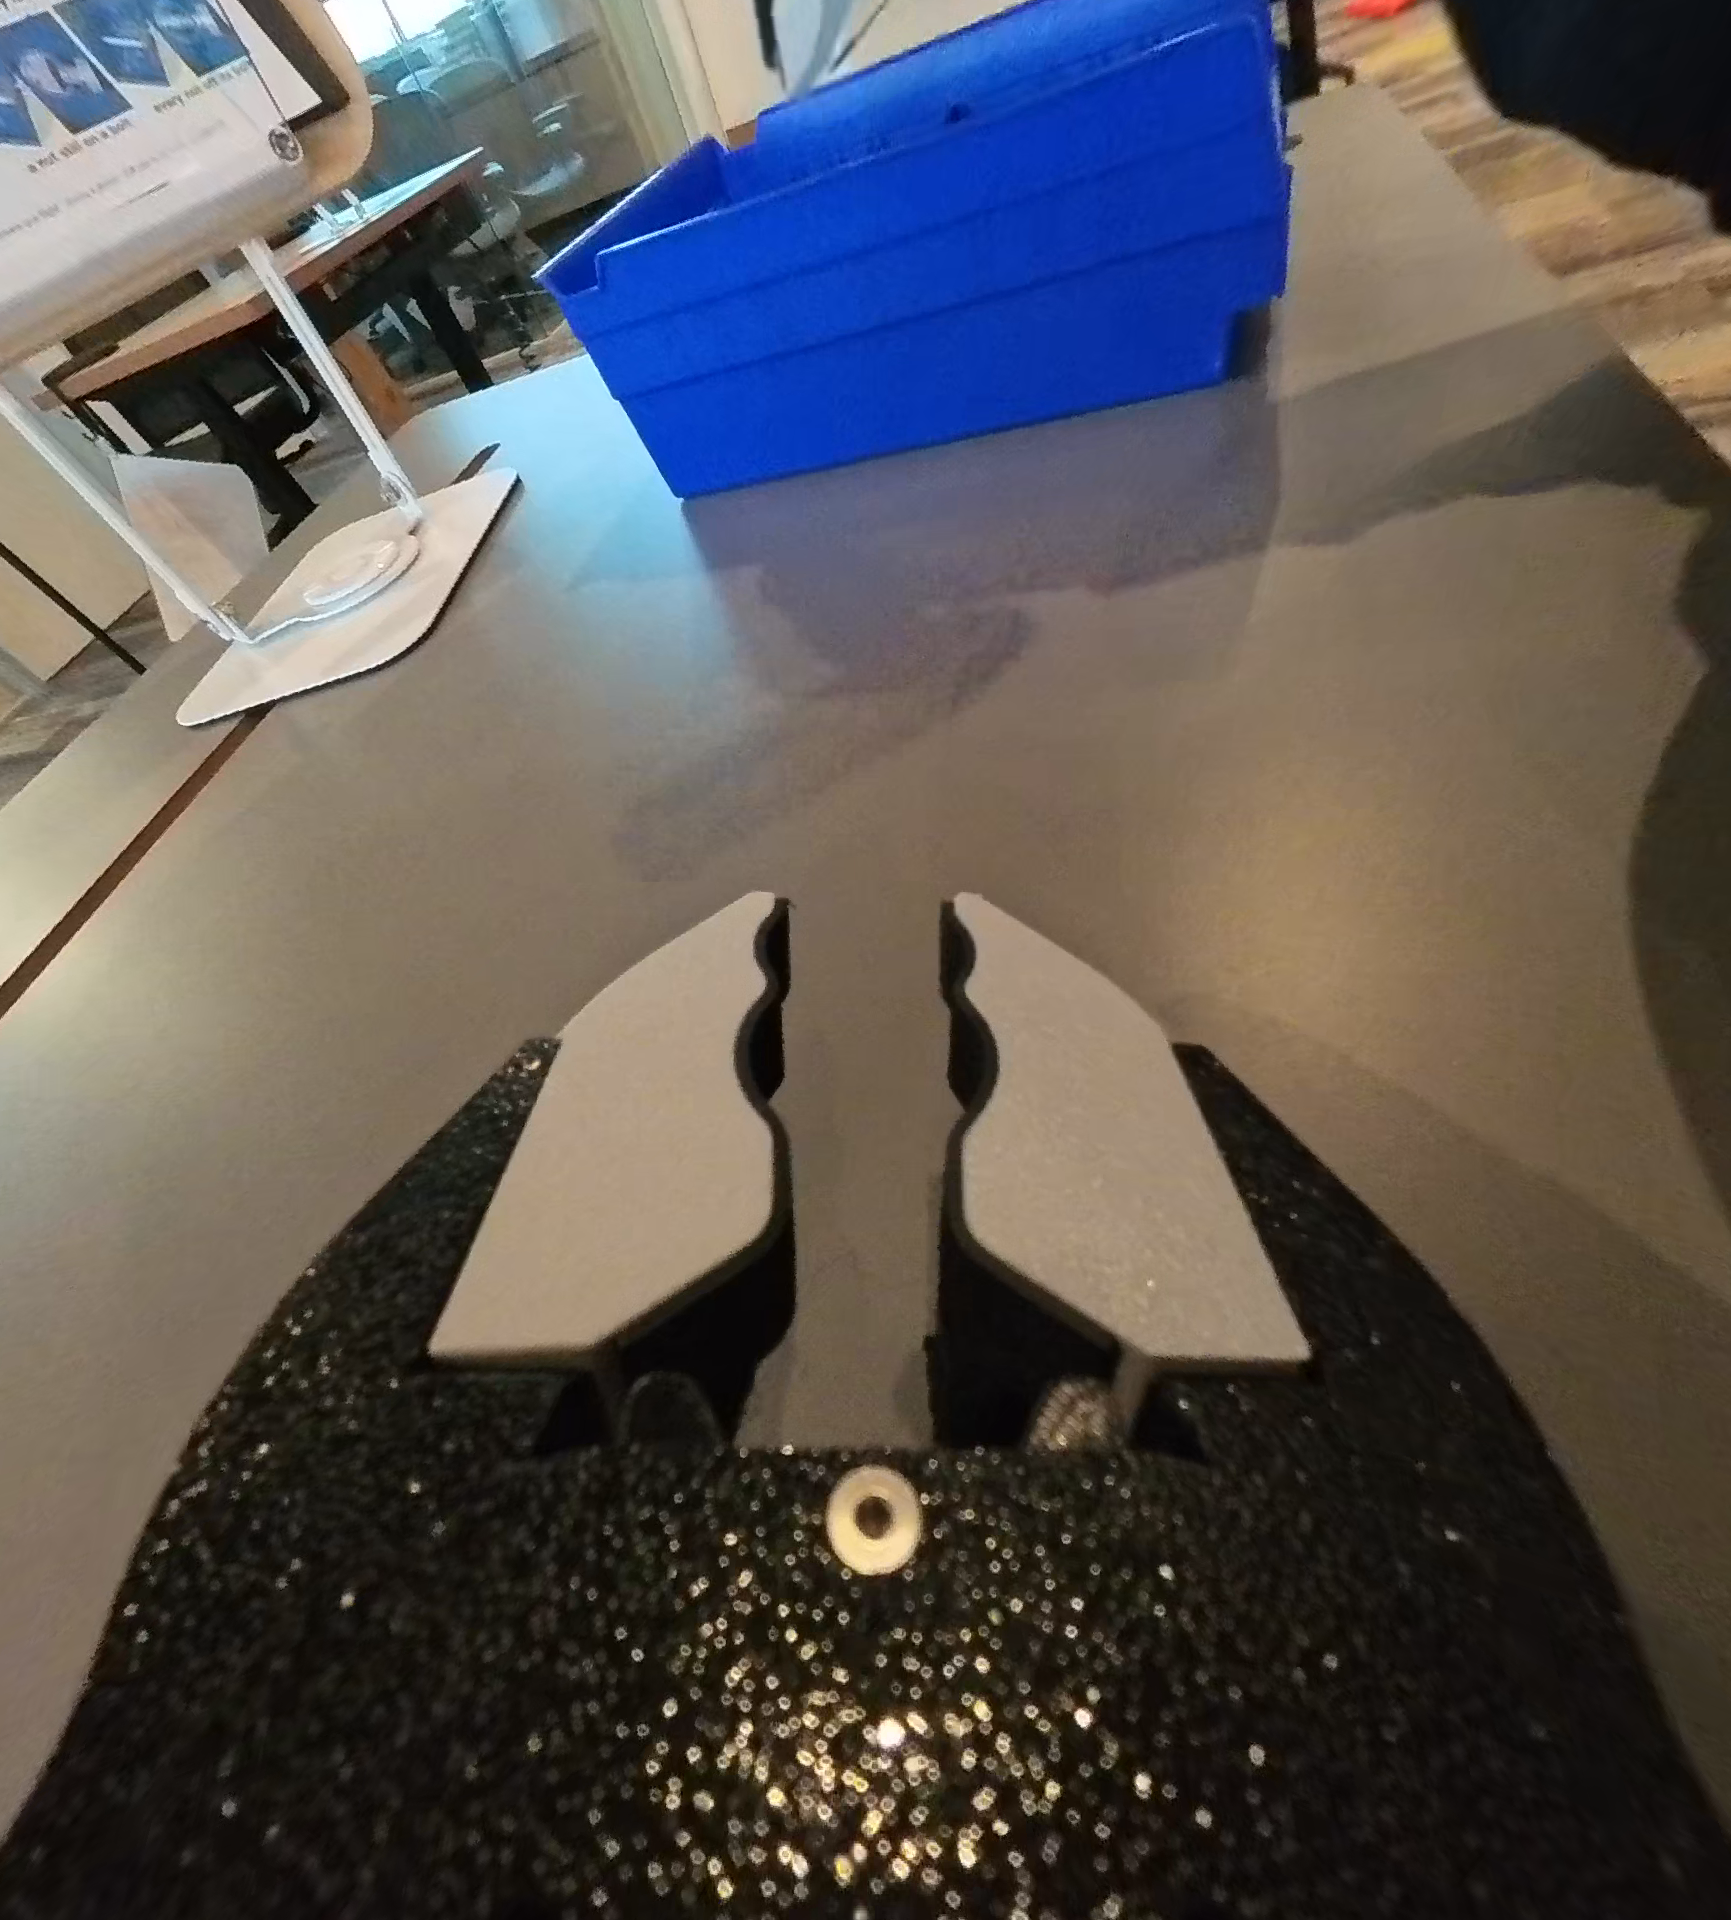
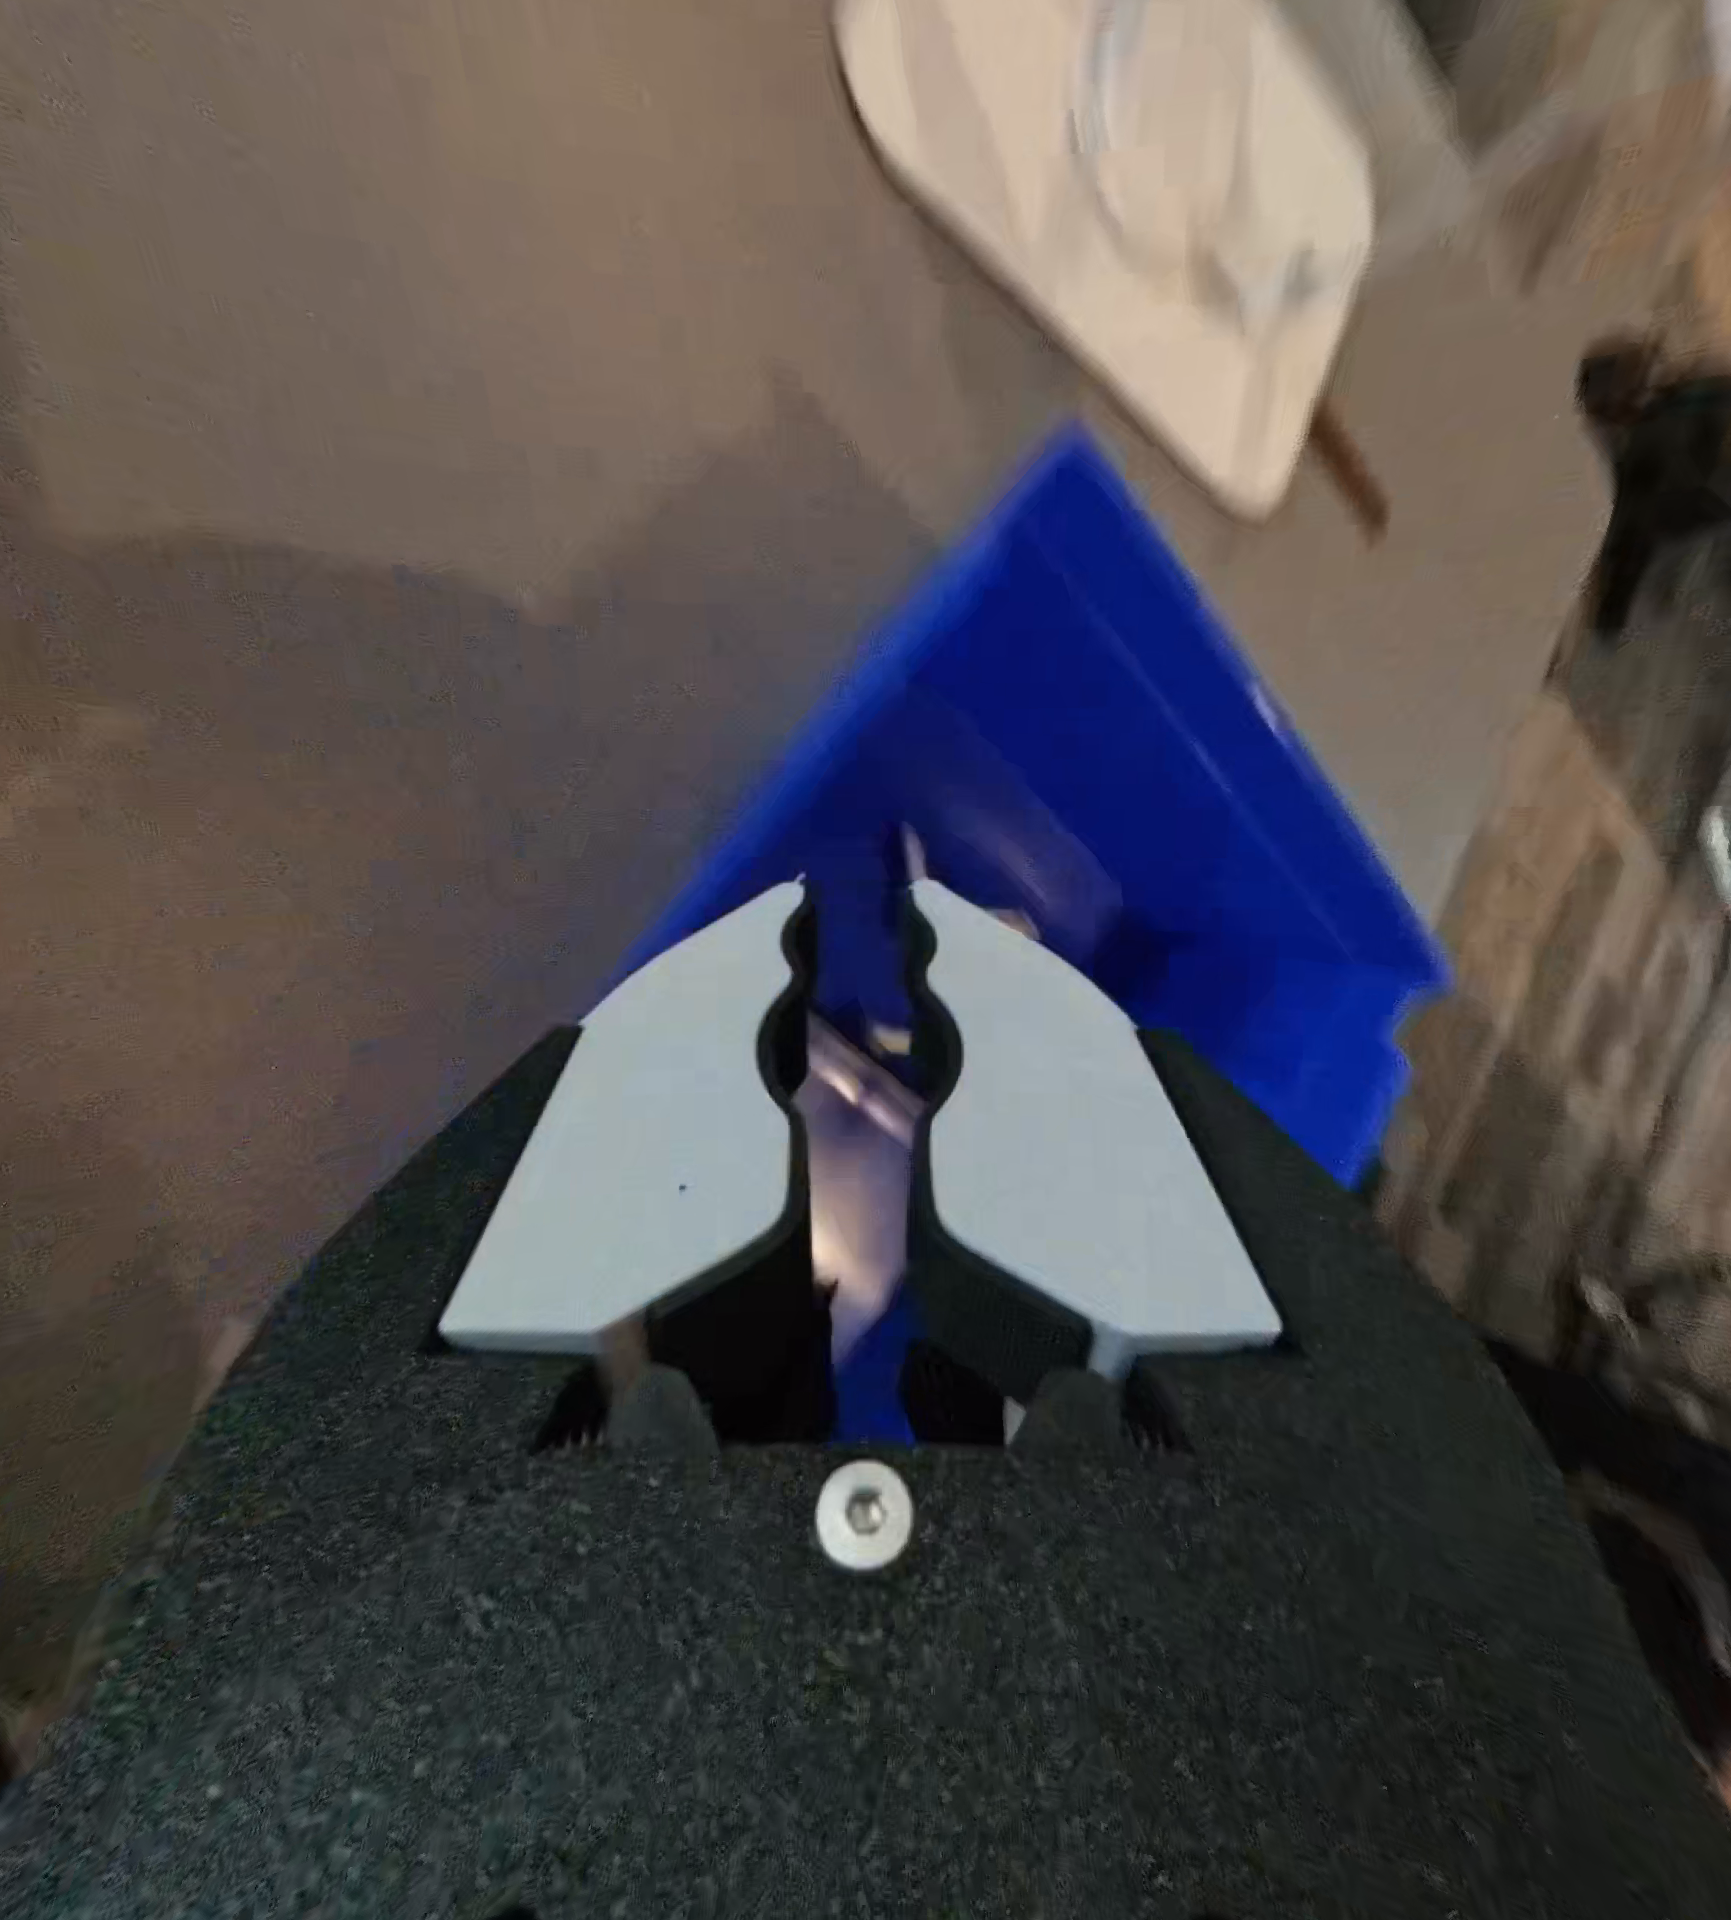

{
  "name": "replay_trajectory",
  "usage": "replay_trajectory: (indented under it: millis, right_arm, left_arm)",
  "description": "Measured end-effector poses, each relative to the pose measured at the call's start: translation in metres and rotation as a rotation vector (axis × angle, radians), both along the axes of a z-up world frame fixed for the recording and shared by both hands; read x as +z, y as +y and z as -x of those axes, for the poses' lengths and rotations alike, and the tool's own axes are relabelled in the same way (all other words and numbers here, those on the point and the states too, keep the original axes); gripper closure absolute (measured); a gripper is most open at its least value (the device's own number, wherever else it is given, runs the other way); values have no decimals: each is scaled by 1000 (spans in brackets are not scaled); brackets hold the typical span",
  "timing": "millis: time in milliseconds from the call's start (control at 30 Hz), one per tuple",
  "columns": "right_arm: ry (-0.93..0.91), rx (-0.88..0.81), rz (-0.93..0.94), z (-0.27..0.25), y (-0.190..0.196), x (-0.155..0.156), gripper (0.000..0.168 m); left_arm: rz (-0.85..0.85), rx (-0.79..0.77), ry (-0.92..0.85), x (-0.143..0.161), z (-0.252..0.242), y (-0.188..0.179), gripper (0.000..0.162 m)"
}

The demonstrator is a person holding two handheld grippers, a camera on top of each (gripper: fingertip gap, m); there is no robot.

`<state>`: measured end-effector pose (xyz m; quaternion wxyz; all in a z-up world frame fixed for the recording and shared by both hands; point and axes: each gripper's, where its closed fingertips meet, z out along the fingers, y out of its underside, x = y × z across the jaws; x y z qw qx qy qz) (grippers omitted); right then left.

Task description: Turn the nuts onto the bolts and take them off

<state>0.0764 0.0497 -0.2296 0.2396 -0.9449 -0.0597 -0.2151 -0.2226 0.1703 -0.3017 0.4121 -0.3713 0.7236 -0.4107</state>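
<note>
Your left gripper [image 1: 866, 914] fingers stand apart over the bench [image 1: 1256, 831]; your right gripper [image 2: 856, 894] fingers, slightly apart, hold nothing; steady them above the blue bin [image 2: 1100, 727].

a smooth grey-brown table [image 1: 1100, 727] fills the foreground and catches soft light, with faint shadows and a bluish sheen across its top. at its left edge a white stand [image 1: 321, 613] with a flat base holds up a printed sheet, and beyond it are a wooden desk on dark legs [image 1: 321, 301] and glass partitions [image 1: 549, 114]. patterned carpet in mixed browns and greys [image 1: 1609, 301] runs along the table's right side.
</note>
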Motion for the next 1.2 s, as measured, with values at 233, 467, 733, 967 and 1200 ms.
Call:
replay_trajectory:
  millis: [233,467,733,967,1200]
  right_arm:
    - [168,328,-473,168,97,-12,155]
    - [121,328,-588,189,137,-63,155]
    - [190,332,-702,192,130,-47,154]
    - [227,352,-750,197,126,-35,154]
    - [249,386,-784,205,122,-24,154]
  left_arm:
    - [74,39,18,3,0,6,149]
    - [154,90,25,6,0,16,152]
    - [112,174,-94,61,6,13,156]
    - [44,1051,16,132,127,160,154]
    - [574,1504,516,37,234,249,157]
